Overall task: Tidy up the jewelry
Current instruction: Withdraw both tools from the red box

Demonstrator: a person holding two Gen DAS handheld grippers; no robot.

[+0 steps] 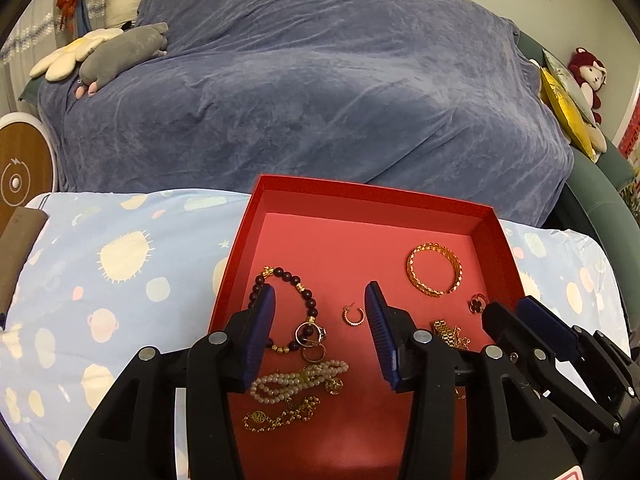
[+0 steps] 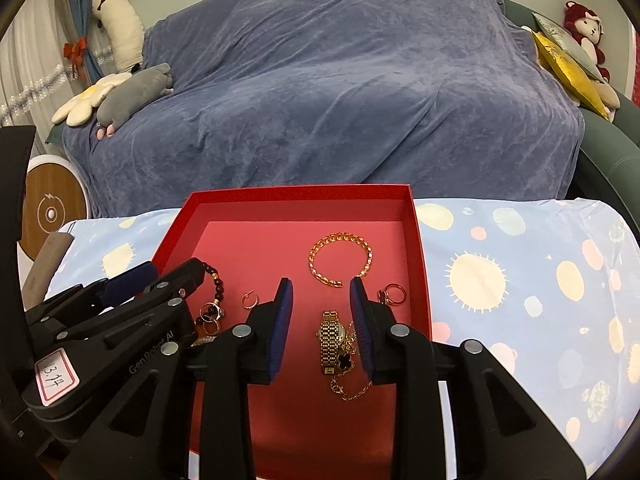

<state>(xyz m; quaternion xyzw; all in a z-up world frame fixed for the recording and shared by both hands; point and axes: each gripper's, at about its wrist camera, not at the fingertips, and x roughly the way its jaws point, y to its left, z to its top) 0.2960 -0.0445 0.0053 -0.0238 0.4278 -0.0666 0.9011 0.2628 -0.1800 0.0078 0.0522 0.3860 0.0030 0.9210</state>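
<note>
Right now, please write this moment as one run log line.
left tongs: open, over bead bracelet | right tongs: open, over gold watch | red tray: jewelry unsorted | held: nothing

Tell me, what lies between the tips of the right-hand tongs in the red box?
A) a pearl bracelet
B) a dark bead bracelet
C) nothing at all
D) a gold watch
D: the gold watch lies on the red box floor, between the open right tongs.

matt red cardboard tray [image 2: 422, 264]; shiny gold metal chain-link bangle [image 2: 341, 258]; glossy gold metal link watch [image 2: 331, 336]; dark polished bead bracelet [image 1: 298, 284]; pearly satin bead strands [image 1: 298, 380]; soft velvety blue-grey cloth throw [image 1: 320, 80]; smooth printed pale-blue cotton sheet [image 2: 520, 280]; matt black plastic gripper [image 2: 322, 322] with ribbed blue rubber pads [image 2: 285, 320].
</note>
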